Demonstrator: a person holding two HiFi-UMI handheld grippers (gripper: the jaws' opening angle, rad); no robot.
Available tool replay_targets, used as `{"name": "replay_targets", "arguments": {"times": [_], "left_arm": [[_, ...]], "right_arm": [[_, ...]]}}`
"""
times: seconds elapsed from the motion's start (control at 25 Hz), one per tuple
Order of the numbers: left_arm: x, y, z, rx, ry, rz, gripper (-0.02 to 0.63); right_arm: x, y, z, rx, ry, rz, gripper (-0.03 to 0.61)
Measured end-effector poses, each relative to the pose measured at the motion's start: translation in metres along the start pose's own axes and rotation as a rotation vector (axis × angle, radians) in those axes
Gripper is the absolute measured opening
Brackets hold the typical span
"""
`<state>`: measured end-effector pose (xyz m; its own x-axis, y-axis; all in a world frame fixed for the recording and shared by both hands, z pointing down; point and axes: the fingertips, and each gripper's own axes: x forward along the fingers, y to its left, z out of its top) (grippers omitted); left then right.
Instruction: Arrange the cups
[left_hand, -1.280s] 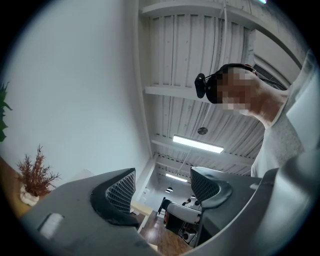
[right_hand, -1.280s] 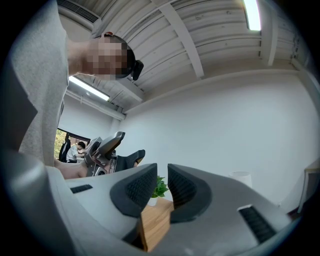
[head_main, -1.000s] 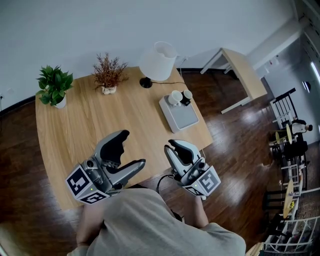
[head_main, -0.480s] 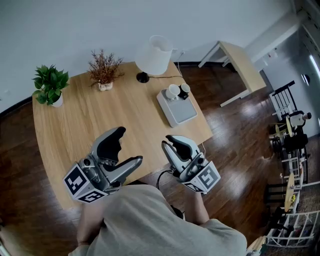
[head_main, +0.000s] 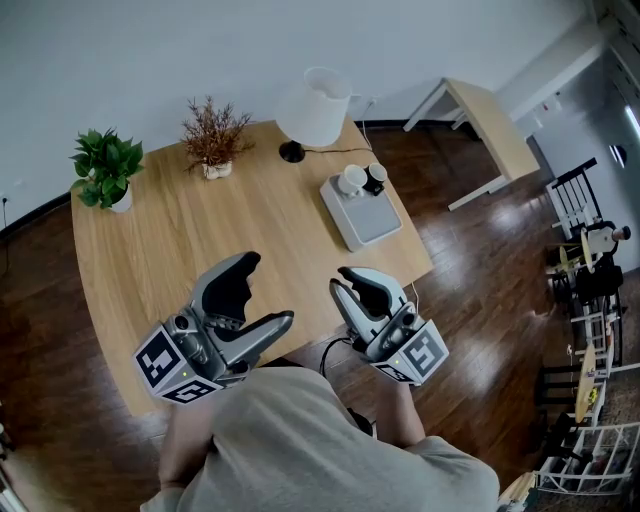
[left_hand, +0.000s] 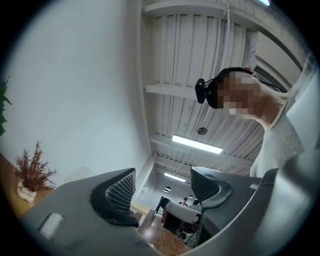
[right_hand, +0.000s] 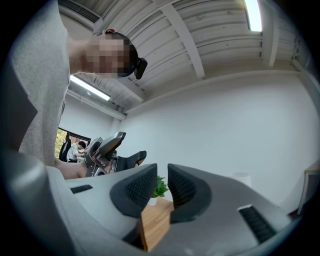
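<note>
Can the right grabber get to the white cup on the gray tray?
Probably yes. Only bare table lies between the right gripper and the tray, where the white cup stands beside a black cup. Its jaws are shut and empty, so they would need to open first.

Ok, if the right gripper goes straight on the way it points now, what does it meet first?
The right gripper looks aimed across the wooden table at the green potted plant; nothing nearer shows in that line, though depth is unclear.
</note>
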<state>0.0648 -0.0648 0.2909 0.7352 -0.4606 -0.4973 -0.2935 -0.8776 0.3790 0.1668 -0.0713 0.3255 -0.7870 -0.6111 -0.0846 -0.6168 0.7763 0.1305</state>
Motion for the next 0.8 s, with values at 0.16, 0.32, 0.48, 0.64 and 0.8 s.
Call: {"name": "replay_targets", "arguments": {"times": [0.16, 0.32, 0.48, 0.64, 0.8], "left_arm": [[-0.0001, 0.0005, -0.0012, 0.002, 0.004, 0.002, 0.337], [0.0001, 0.0017, -0.0017, -0.003, 0.004, 0.004, 0.337], [-0.0004, 0.0077, -0.0044, -0.002, 0.03, 0.029, 0.333], [-0.0012, 0.007, -0.006, -0.007, 0.038, 0.025, 0.33], [-0.002, 0.0066, -0.0011, -0.016, 0.007, 0.016, 0.328]], "right_arm": [[0.0001, 0.0004, -0.0004, 0.002, -0.005, 0.0, 0.064], [-0.0007, -0.0007, -0.0006, 0.005, -0.004, -0.003, 0.064], [-0.0009, -0.0013, -0.0014, 0.004, 0.002, -0.007, 0.064], [-0.0003, -0.0004, -0.0002, 0.003, -0.003, -0.006, 0.064], [0.0003, -0.0007, -0.0001, 0.004, -0.003, -0.008, 0.064]]}}
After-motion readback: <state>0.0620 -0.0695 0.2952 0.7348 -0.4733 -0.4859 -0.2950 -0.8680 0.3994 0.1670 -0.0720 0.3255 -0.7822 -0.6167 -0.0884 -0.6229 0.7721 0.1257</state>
